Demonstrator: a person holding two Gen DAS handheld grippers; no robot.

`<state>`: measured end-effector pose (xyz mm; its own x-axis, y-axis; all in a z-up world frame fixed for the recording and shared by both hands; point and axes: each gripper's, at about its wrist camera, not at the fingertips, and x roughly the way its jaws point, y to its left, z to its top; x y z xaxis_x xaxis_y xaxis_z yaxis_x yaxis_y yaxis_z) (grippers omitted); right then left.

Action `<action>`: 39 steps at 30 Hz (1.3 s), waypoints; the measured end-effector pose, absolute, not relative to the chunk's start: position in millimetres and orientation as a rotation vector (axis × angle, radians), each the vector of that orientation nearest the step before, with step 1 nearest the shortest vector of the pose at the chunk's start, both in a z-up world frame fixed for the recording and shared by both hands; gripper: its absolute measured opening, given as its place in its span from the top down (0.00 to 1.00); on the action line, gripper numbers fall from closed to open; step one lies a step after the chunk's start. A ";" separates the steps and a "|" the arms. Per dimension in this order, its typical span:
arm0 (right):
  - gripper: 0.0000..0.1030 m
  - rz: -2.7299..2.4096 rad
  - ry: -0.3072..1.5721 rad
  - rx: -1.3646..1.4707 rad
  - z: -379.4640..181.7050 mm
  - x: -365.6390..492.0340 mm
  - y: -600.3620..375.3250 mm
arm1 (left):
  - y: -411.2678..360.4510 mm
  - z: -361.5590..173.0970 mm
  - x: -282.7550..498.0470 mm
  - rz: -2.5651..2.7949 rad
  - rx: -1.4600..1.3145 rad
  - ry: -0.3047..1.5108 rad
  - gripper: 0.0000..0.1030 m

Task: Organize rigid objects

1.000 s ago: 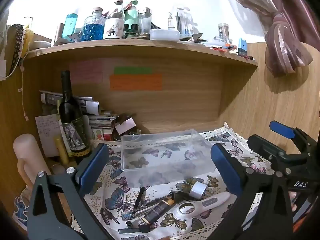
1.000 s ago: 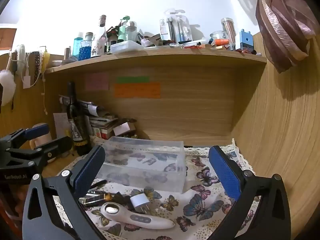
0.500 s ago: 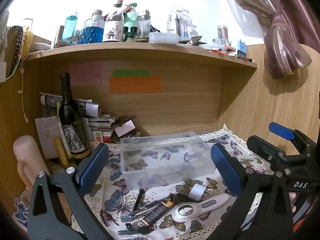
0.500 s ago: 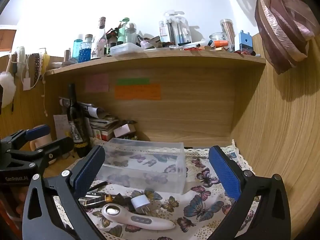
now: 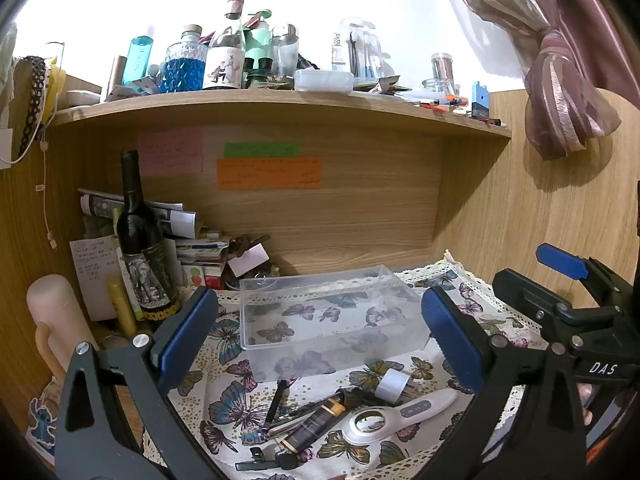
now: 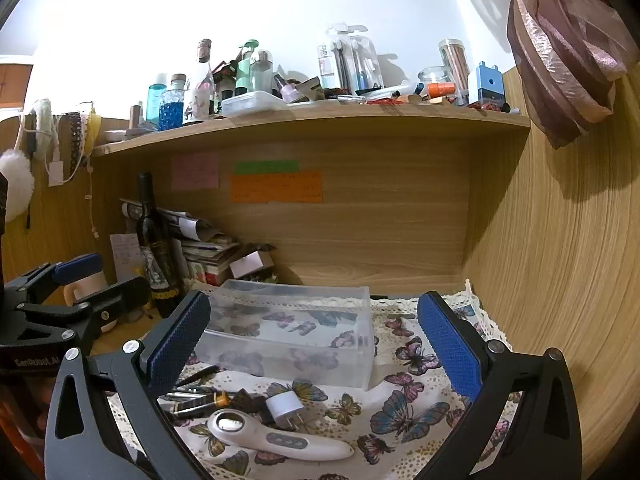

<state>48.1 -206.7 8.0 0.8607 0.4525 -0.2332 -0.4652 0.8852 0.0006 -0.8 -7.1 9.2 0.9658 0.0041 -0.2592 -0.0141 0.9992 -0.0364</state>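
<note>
A clear plastic box stands empty on a butterfly cloth. In front of it lie a white magnifier, a white plug adapter, a black-and-gold tube and thin dark tools. My left gripper is open and empty, above these things. My right gripper is open and empty, above the same pile; it also shows at the right of the left wrist view.
A dark wine bottle, stacked papers and boxes and a pink cylinder stand at the left. A wooden shelf full of bottles hangs overhead. Wooden walls close the back and right.
Both views have drifted slightly; the box and loose items sit a little lower and nearer in frame. Nothing was picked up or moved.
</note>
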 end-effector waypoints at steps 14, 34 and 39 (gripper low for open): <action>0.00 0.488 0.223 -0.054 11.7 44.1 -204.4 | -6.9 11.1 -4.5 0.009 -0.046 0.252 0.00; 0.00 0.499 0.223 -0.047 10.2 40.6 -202.7 | -7.5 12.2 -6.0 0.003 -0.050 0.251 0.00; 0.00 0.500 0.227 -0.046 9.9 40.5 -202.7 | -7.8 12.3 -6.0 0.004 -0.049 0.252 0.00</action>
